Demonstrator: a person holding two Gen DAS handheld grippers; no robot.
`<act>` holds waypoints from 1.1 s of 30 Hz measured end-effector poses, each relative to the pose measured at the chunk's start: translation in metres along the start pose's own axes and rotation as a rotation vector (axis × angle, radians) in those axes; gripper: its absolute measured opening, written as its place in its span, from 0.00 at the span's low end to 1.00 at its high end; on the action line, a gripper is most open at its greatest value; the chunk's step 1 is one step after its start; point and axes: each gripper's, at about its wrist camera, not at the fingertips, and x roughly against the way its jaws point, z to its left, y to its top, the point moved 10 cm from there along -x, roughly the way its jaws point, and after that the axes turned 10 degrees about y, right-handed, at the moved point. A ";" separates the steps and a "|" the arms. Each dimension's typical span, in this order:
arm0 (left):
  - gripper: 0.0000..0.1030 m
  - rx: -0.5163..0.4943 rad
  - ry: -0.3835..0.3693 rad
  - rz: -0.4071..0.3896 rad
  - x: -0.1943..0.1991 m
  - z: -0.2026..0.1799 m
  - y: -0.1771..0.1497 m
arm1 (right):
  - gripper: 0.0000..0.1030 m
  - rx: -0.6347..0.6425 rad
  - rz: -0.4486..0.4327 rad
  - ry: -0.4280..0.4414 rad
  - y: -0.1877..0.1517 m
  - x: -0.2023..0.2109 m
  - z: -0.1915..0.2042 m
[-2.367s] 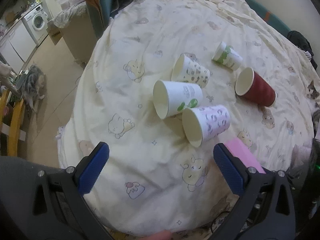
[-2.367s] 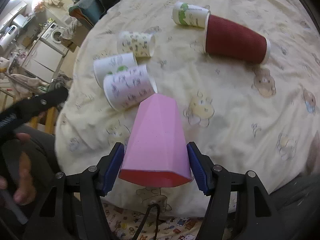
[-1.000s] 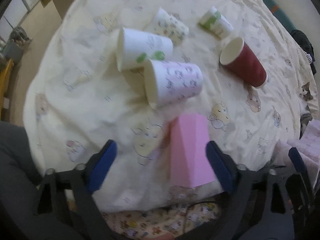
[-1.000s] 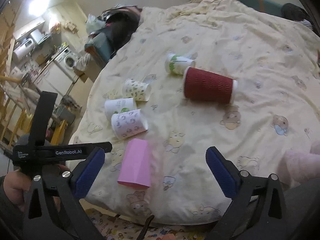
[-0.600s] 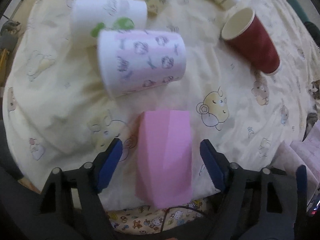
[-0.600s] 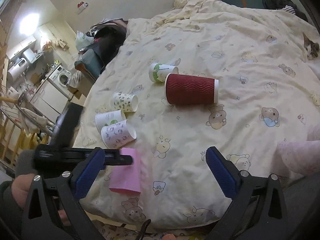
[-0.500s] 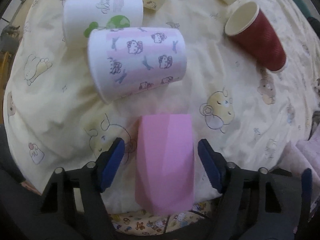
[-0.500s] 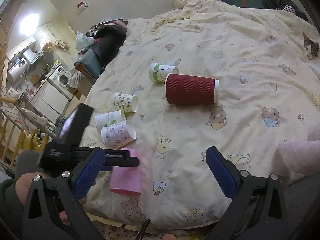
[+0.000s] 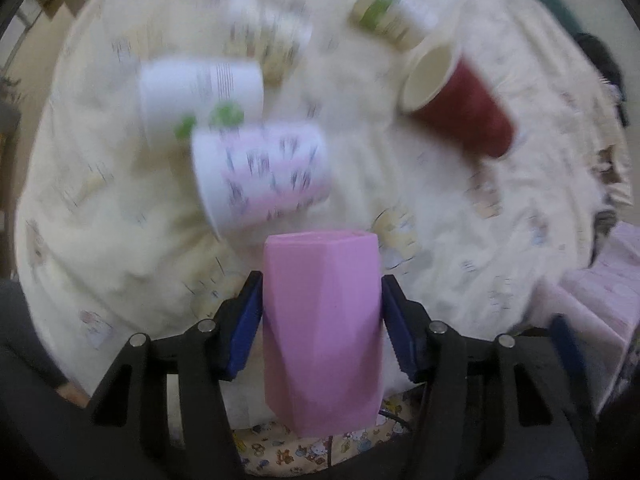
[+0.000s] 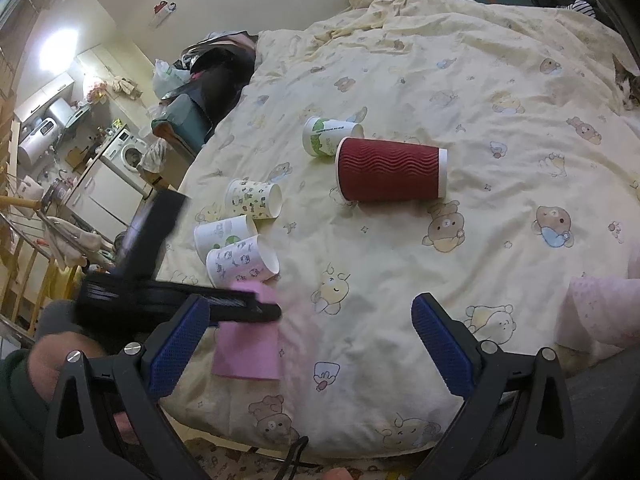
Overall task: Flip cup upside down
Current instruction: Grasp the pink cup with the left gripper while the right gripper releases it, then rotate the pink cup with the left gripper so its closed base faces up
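A: Left gripper (image 9: 322, 312) — clamped on the pink cup (image 9: 322, 328)?
B: Pinching it, yes. One blue pad (image 9: 246, 322) flat against each side, about mid-height. Near the front edge of the bed (image 10: 500, 92), just this side of the kitty cup (image 9: 264, 176). Lifted or resting on the quilt: hard to tell from either view.
A: And the right gripper (image 10: 310, 346)?
B: Spread wide, nothing between the pads, hanging back over the bed edge.
A: Which end of the pink cup faces away?
B: Narrower end away from the left camera, wider end toward it. Open or closed at either end: not visible.
A: Feel of it?
B: Probably light and fairly stiff. Faceted walls, matte, so flat faces for the pads and little risk of slipping. No sign of denting under the squeeze.
A: Best hold for the flip?
B: Mid-body on two opposite facets, as now. Too near a thin rim might flex it; too near one end might let it pivot during the wrist roll.
A: Risks?
B: Soft quilt, so an uneven seat once inverted, and likely to tip. Also crowded: kitty cup and green-dot cup (image 9: 200, 88) close ahead, red cup (image 9: 460, 108) farther right. Worth turning clear of them.
A: Left view sharp enough to trust?
B: Background smeared; cup and pads clear enough.
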 end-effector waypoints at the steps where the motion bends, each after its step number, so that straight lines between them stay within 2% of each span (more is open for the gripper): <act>1: 0.52 -0.008 -0.009 -0.017 0.008 0.001 0.002 | 1.00 -0.003 0.008 0.015 -0.001 -0.001 0.002; 6: 0.52 -0.027 -0.047 -0.101 0.038 0.008 0.025 | 1.00 0.014 0.101 0.121 -0.008 -0.016 0.024; 10: 0.52 -0.013 -0.078 -0.089 0.037 0.009 0.029 | 1.00 0.041 0.183 0.168 -0.018 -0.036 0.043; 17: 0.52 -0.020 -0.098 -0.076 0.035 0.013 0.020 | 1.00 0.035 0.231 0.211 -0.022 -0.059 0.059; 24: 0.52 -0.079 -0.075 -0.107 0.049 0.008 0.015 | 1.00 0.014 0.319 0.121 -0.039 -0.081 0.034; 28: 0.51 -0.119 -0.050 -0.120 0.055 0.006 0.013 | 1.00 -0.010 0.314 0.102 -0.036 -0.088 0.024; 33: 0.51 -0.155 -0.014 -0.150 0.061 0.003 0.014 | 1.00 -0.005 0.299 0.028 -0.028 -0.096 0.013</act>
